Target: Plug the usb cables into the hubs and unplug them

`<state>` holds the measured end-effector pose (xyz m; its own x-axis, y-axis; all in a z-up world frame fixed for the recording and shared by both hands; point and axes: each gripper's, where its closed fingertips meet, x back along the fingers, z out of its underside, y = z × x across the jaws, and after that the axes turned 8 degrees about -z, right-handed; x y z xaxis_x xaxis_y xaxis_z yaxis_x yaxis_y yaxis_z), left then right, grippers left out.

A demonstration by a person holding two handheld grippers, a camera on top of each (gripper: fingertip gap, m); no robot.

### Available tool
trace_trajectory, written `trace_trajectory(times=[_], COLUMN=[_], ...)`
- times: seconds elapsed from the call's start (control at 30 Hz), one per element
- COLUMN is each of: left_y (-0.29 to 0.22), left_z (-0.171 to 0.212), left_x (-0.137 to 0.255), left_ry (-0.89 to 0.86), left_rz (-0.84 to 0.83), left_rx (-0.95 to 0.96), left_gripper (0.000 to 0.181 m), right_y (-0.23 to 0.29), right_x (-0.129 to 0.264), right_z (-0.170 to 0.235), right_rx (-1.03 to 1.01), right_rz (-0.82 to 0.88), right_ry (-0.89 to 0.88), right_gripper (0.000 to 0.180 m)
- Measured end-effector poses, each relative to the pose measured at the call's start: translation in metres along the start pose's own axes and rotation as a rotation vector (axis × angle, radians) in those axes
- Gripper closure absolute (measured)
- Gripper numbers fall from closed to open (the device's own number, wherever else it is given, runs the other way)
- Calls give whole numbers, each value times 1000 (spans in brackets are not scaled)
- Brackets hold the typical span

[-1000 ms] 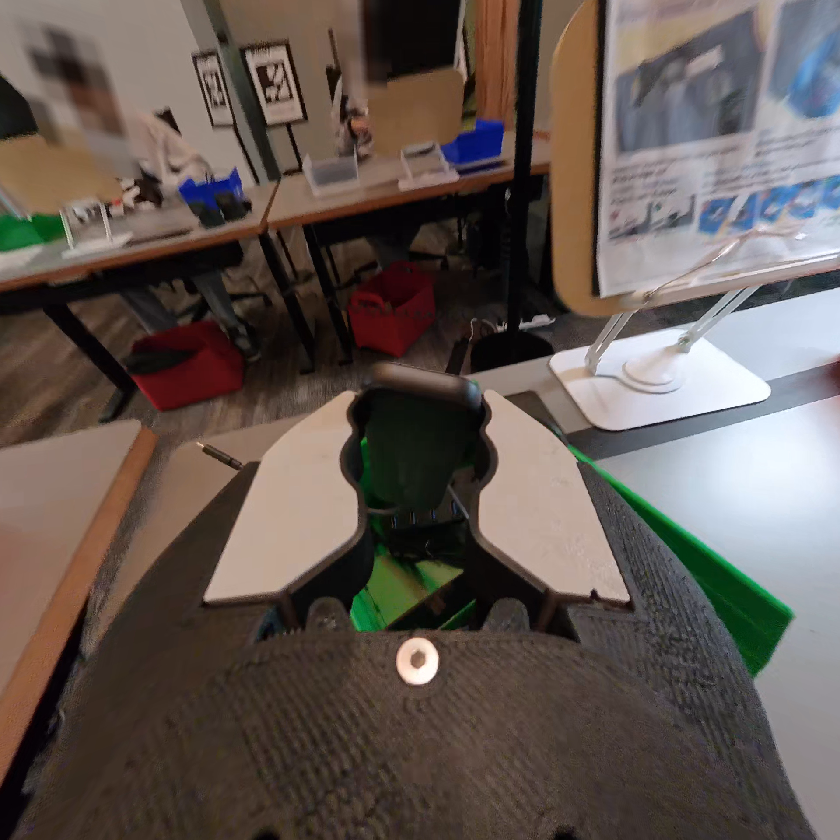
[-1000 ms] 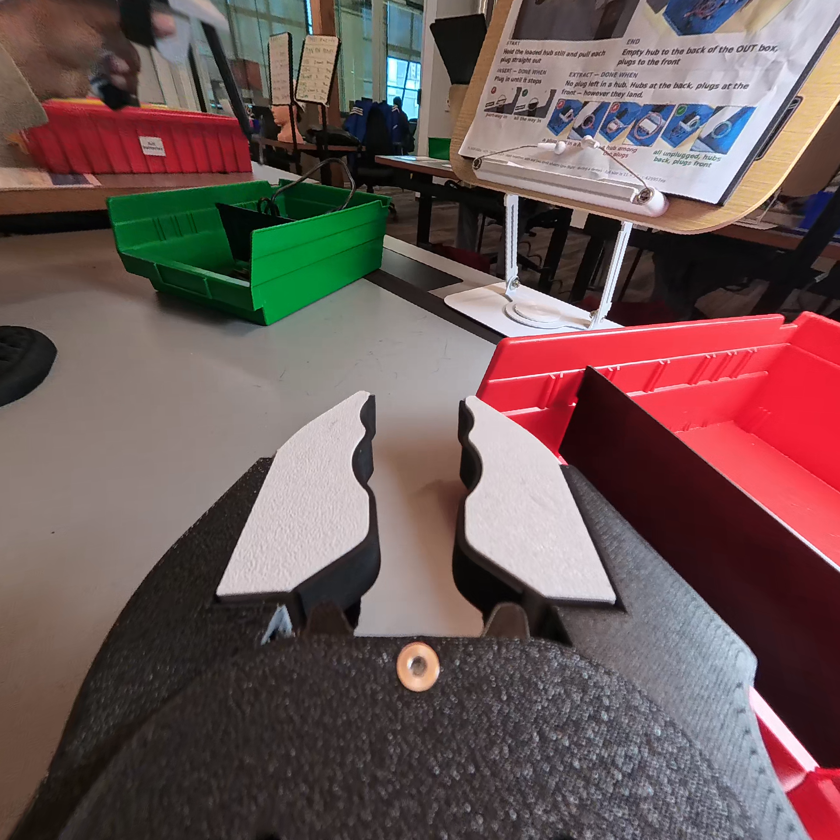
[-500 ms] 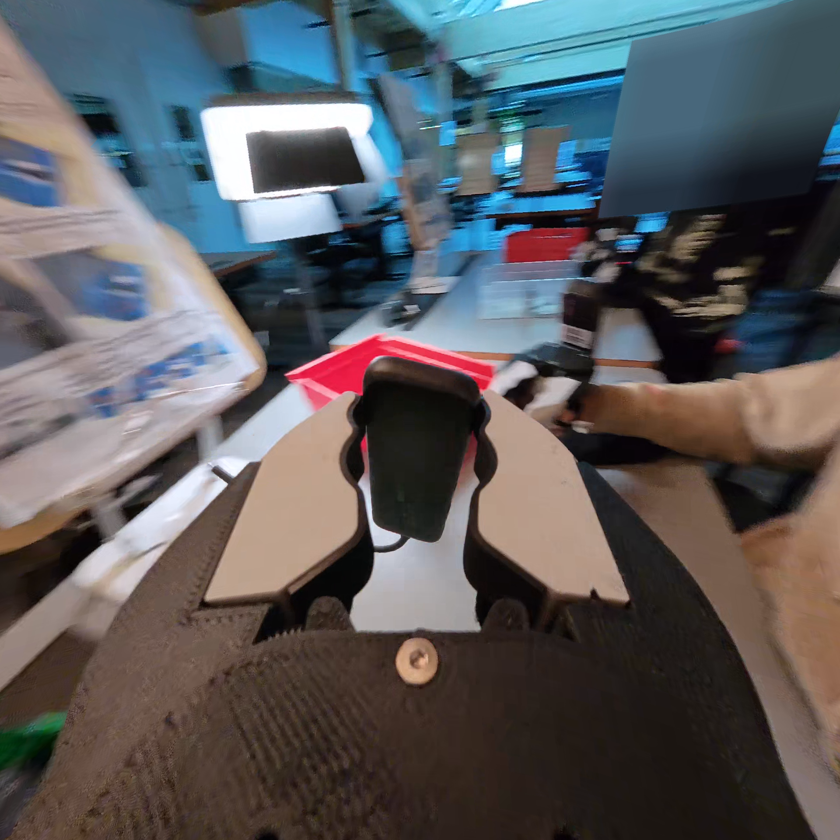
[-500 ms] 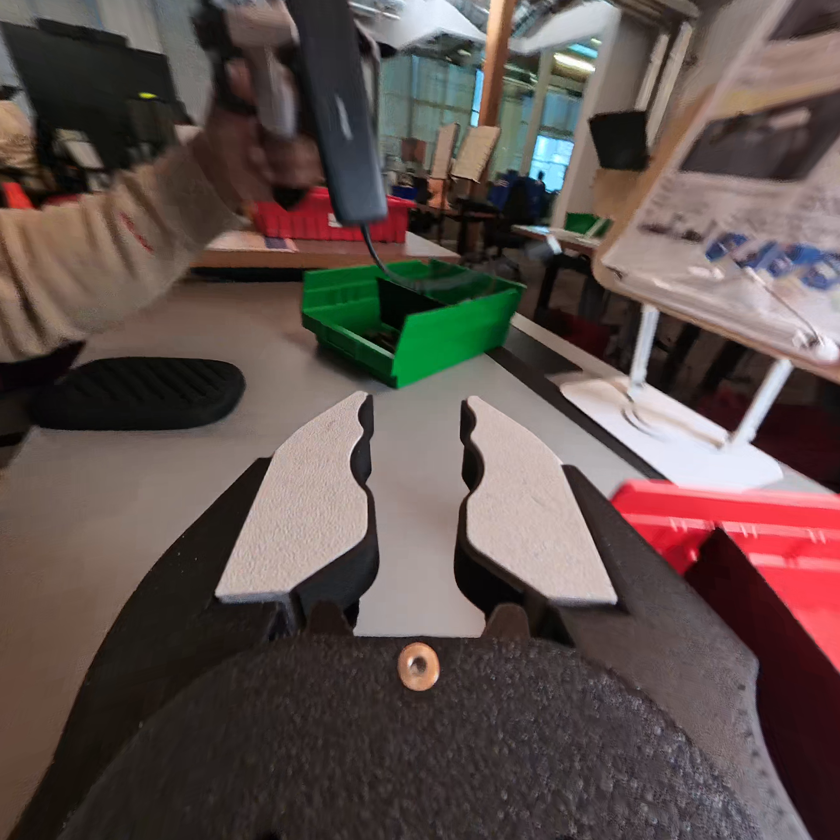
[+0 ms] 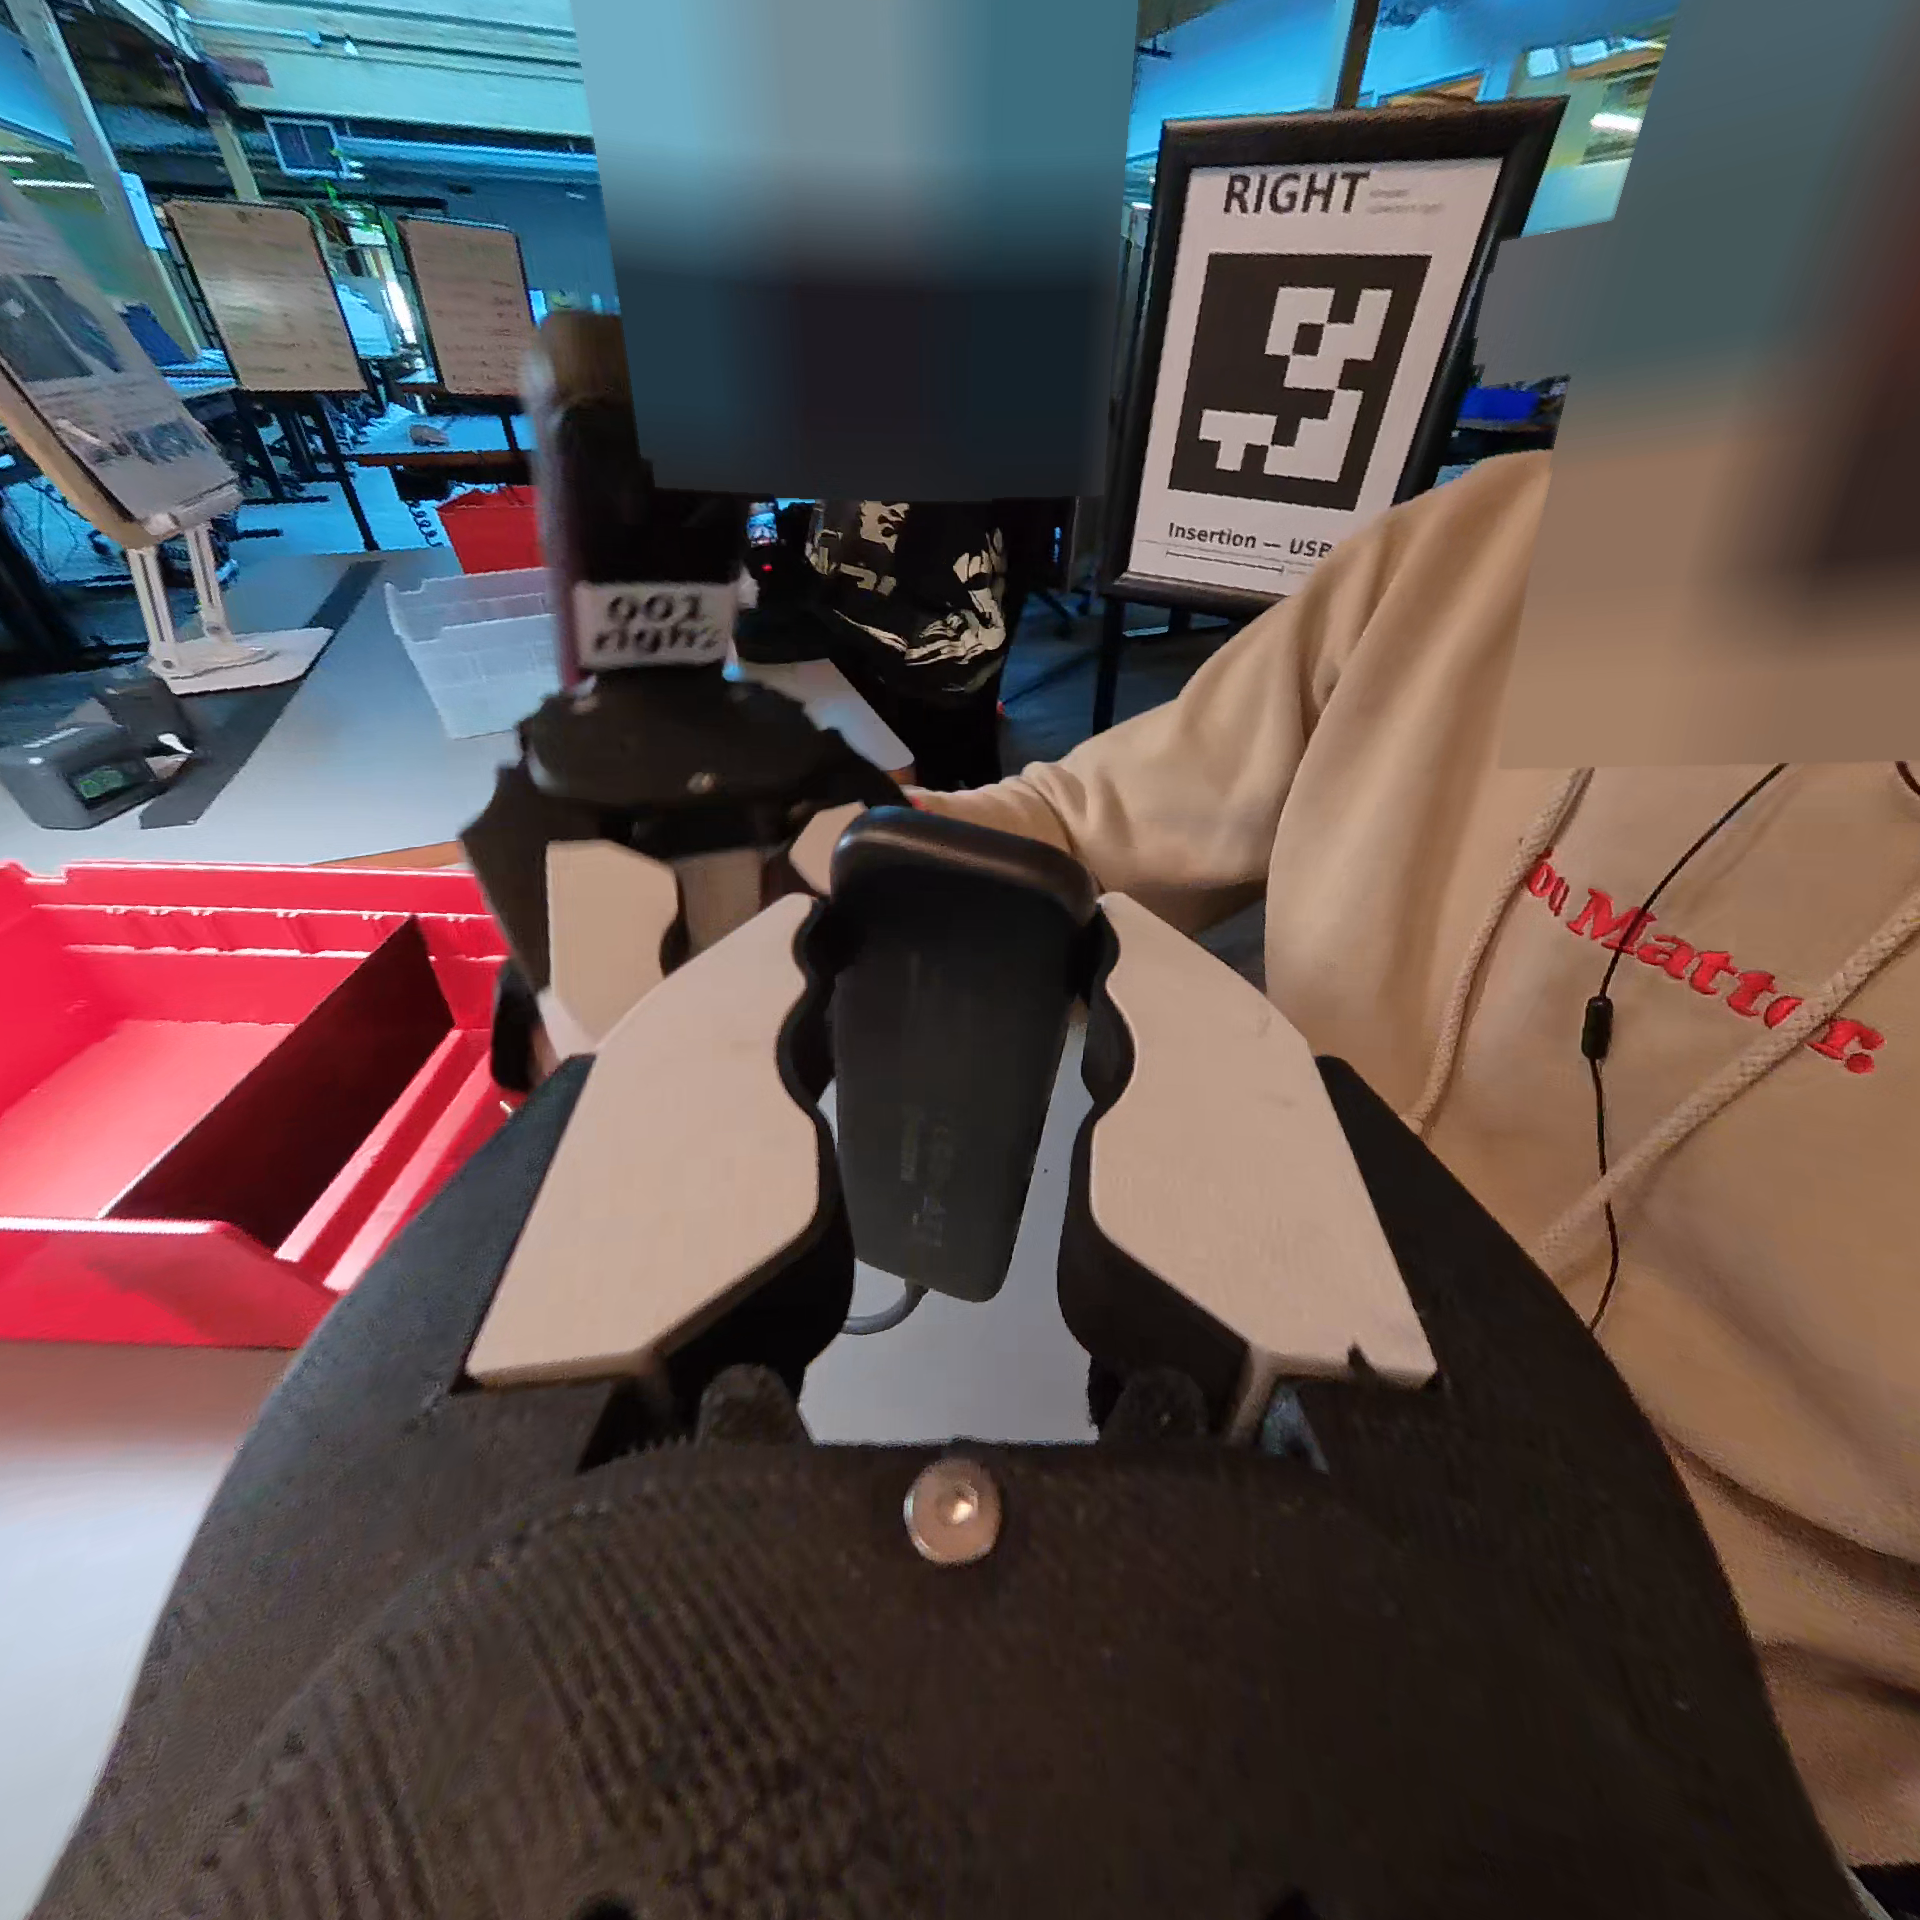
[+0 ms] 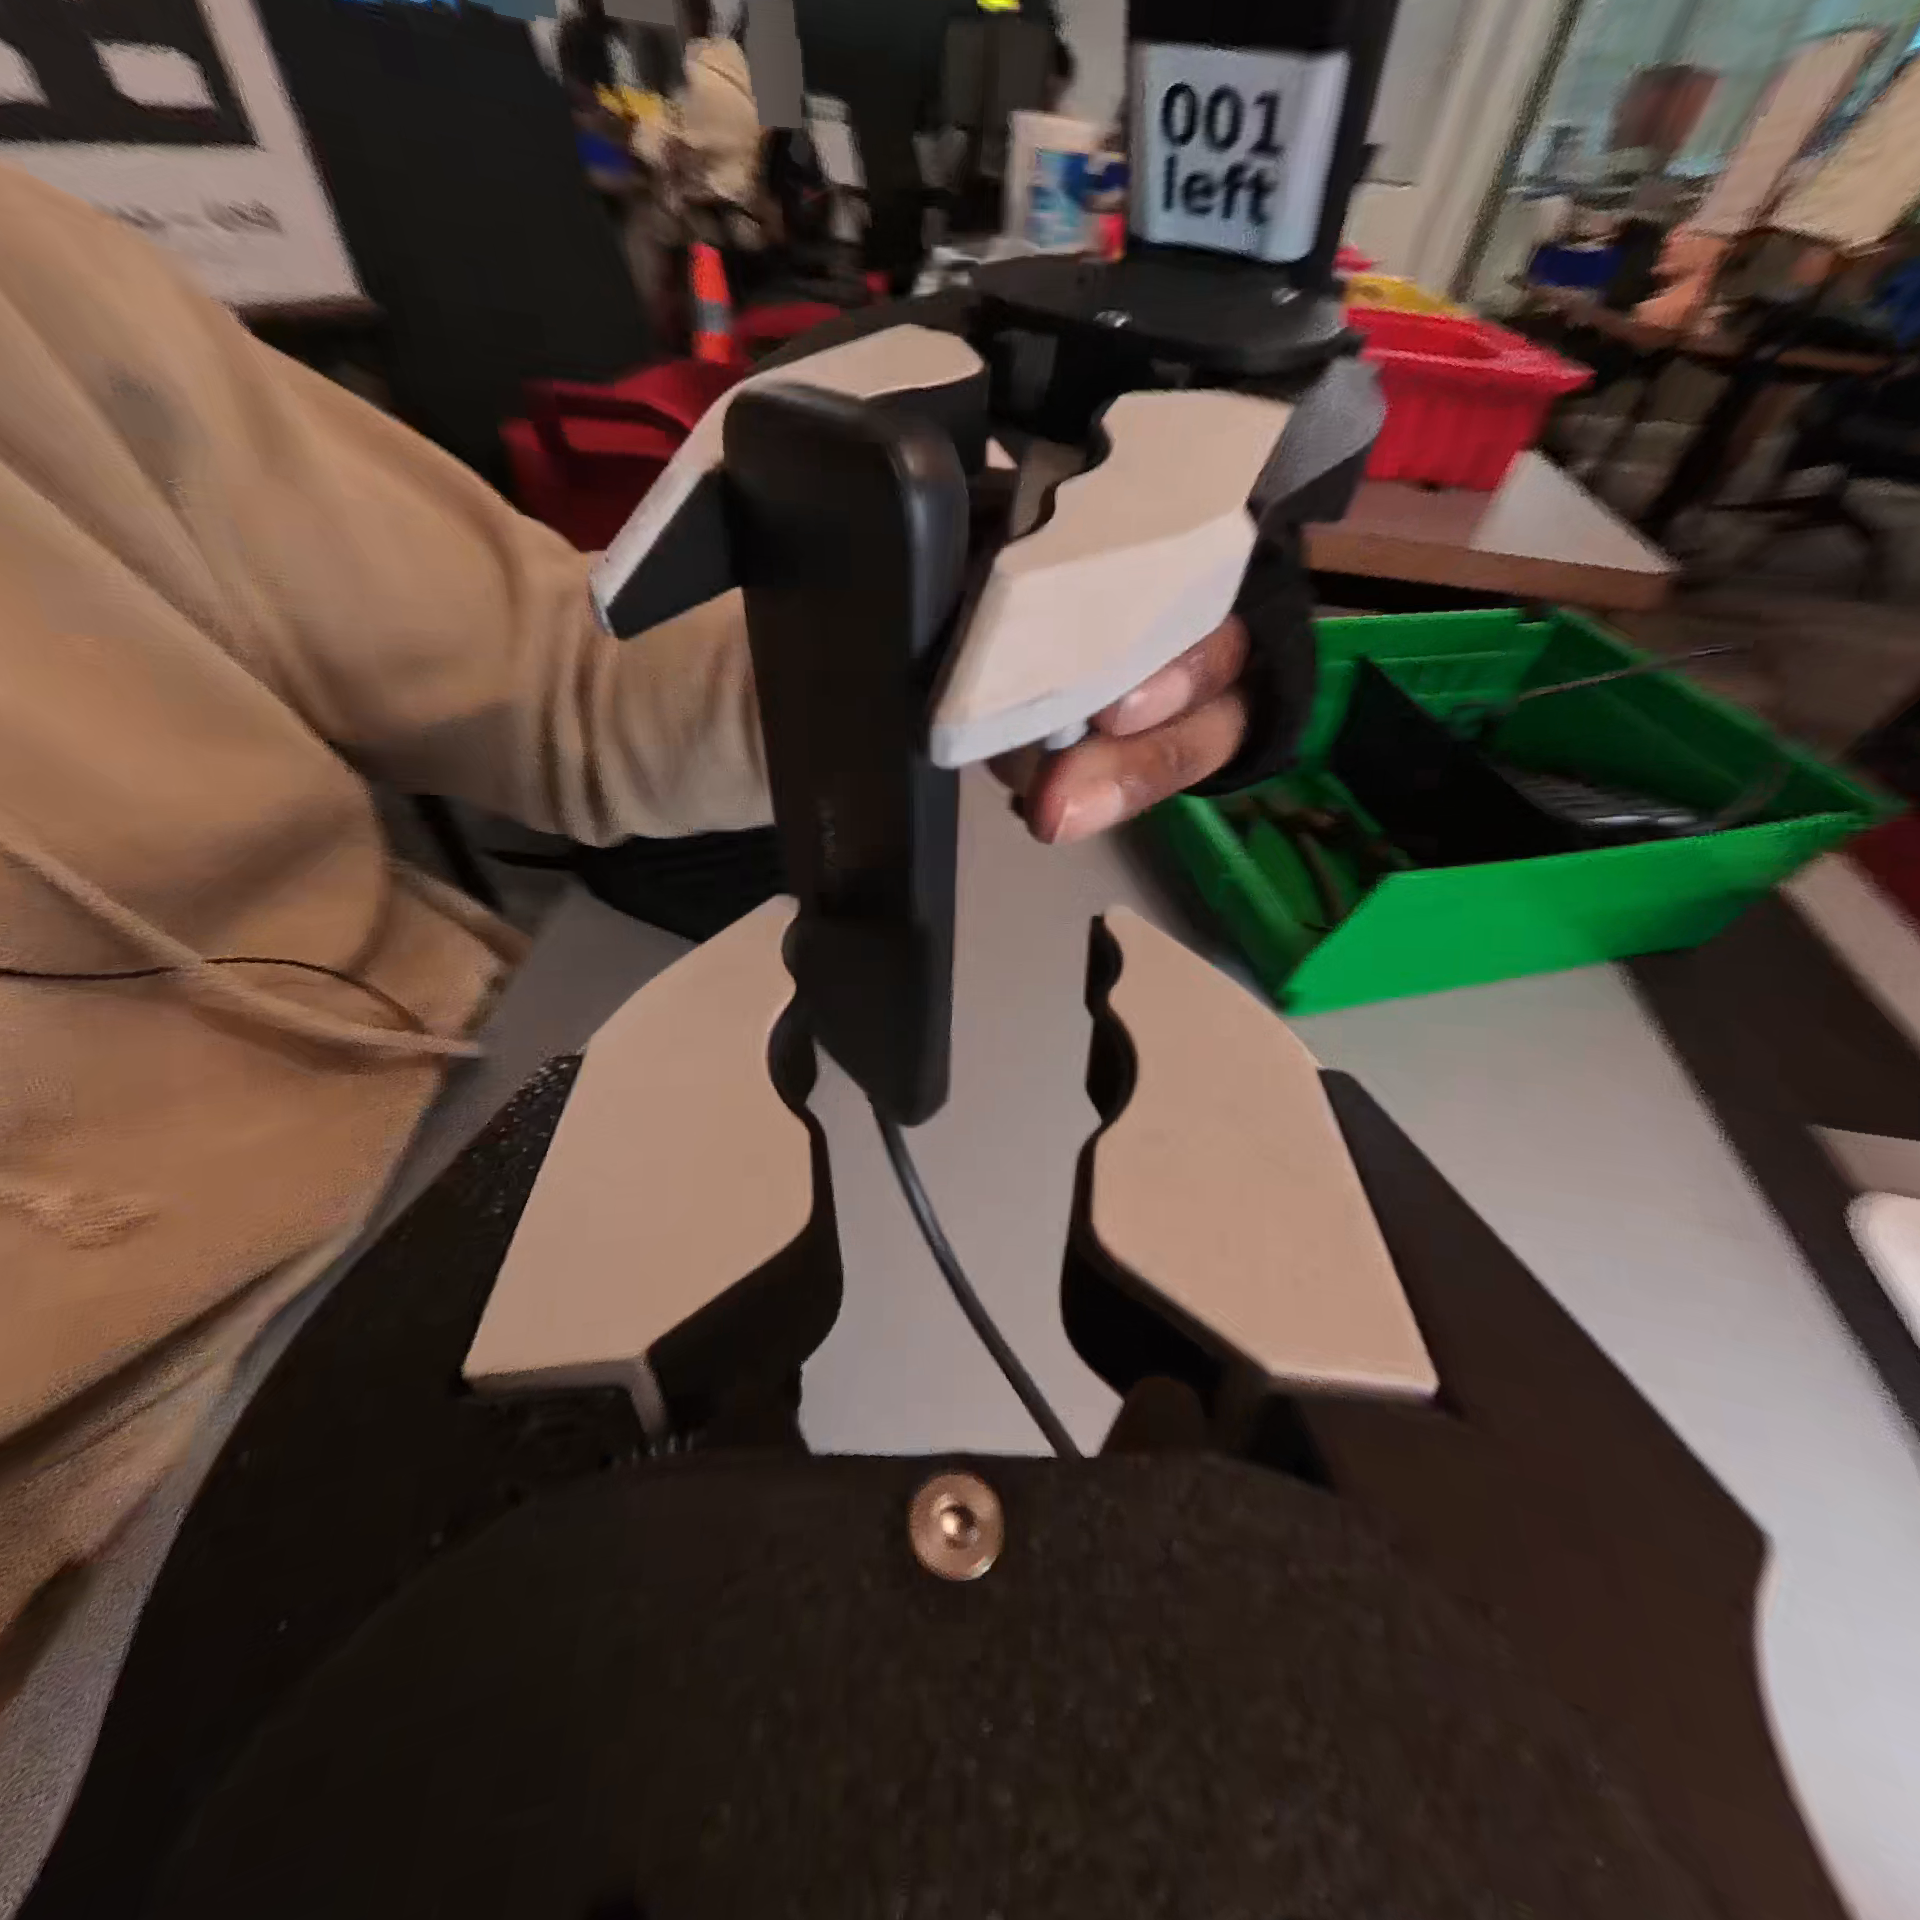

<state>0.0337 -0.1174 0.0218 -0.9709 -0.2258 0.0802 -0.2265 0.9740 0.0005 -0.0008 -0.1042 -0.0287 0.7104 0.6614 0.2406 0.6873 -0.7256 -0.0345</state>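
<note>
The left gripper (image 5: 951,935) has swung round to face the right gripper (image 6: 945,971), carrying the hub (image 5: 940,1081) clamped in its jaws, well above the table (image 6: 1475,1143). The right gripper's jaws stand apart, the hub's lower end between them; whether it touches them cannot be told. The green bin (image 6: 1558,904) sits beyond the hub.

The hub (image 5: 940,1081) is a slim black bar with rounded ends, held upright in the air above the grey table, clamped near its top end between the left gripper's (image 5: 951,935) fingers. Its lower end hangs free, and from it a thin dark cable (image 6: 966,1294) curves down. In the right wrist view that lower end sits between the right gripper's (image 6: 940,971) parted fingers, against the left one.
</note>
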Motion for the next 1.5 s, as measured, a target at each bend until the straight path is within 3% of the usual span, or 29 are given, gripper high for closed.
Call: trace_trajectory(times=[0.07, 0.17, 0.2, 0.3, 0.5, 0.67, 1.23, 1.5], left_y=[0, 13, 21, 35, 57, 47, 34, 18], left_z=[2, -3, -6, -6, 16, 10, 16, 15], left_x=[-2, 2, 4, 14, 20, 11, 3, -17], left_ry=[-10, -62, -79, -50, 182, 175, 204, 168], left_rz=[0, -67, -122, -255, -510, -492, -412, -340], left_rx=[7, 40, 40, 3, -217, -243, -244, -271], left_gripper=[134, 142, 149, 140, 140, 141, 141, 142], right_y=[9, 5, 1, -7, -19, -15, 10, 61], right_x=[-8, -8, -5, 9, 40, 61, 66, 64], right_z=[2, 4, 4, -3, -30, -44, -27, -14], right_rx=[-33, -70, -95, -189, -306, -365, -335, -298], right_rz=[-102, -100, -85, -77, -64, -169, -409, -764], right_ry=[-62, -93, -104, -167, -357, -494, -465, -402], right_gripper=[156, 166, 168, 168, 168, 168, 168, 168])
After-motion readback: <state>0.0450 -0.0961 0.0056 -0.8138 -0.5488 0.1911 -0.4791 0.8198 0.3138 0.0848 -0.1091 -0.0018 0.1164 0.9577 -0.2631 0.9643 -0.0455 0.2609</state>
